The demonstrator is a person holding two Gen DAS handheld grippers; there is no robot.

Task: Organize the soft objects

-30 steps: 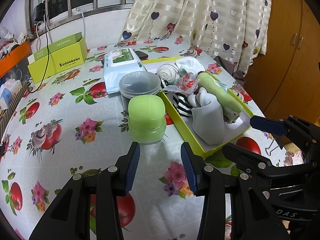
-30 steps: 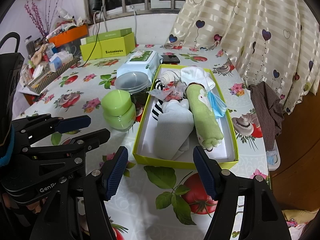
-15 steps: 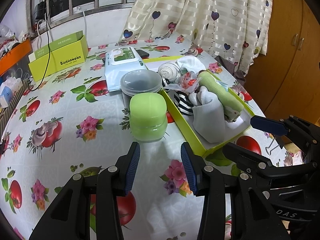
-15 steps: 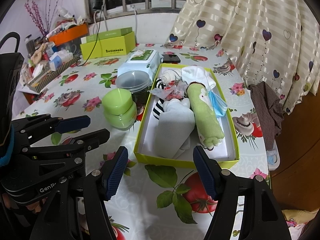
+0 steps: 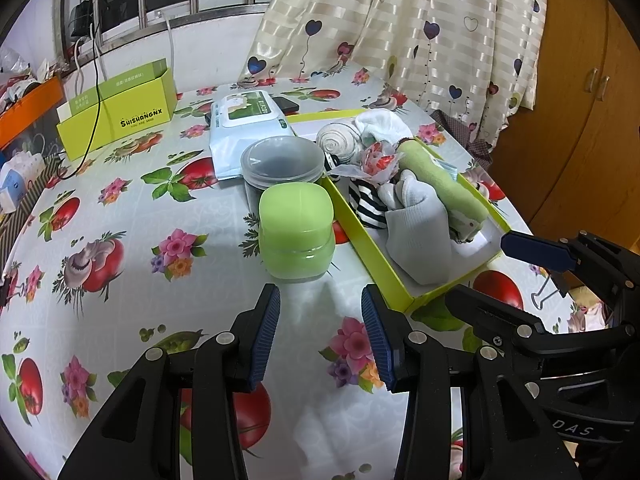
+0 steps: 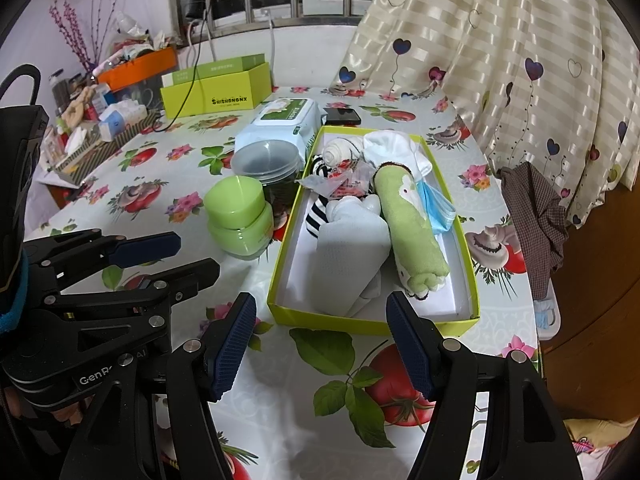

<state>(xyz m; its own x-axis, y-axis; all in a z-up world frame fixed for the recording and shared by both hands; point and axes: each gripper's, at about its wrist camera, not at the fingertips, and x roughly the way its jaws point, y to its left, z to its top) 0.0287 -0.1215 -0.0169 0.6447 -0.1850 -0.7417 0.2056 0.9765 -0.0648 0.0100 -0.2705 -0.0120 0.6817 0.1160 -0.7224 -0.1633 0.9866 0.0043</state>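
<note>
A yellow-green box (image 6: 288,264) (image 5: 372,248) on the table holds soft things: a rolled green towel (image 6: 412,232) (image 5: 444,188), a white sock (image 6: 352,264) (image 5: 416,236), a striped sock (image 6: 316,212), a white rolled cloth (image 6: 340,152) and a blue face mask (image 6: 438,210). My left gripper (image 5: 320,332) is open and empty, just short of a green lidded jar (image 5: 296,228). My right gripper (image 6: 320,332) is open and empty, just short of the box's near end.
Stacked clear plastic tubs (image 5: 282,164) stand behind the jar. A wet-wipes pack (image 5: 248,128), a phone (image 6: 342,116) and a green carton (image 5: 120,112) lie further back. A curtain (image 6: 500,48) hangs at the table's far right edge. A checked cloth (image 6: 536,216) drapes over that edge.
Both grippers have drifted slightly back from the jar and box. Both stay open and empty. Nothing on the table has moved.
</note>
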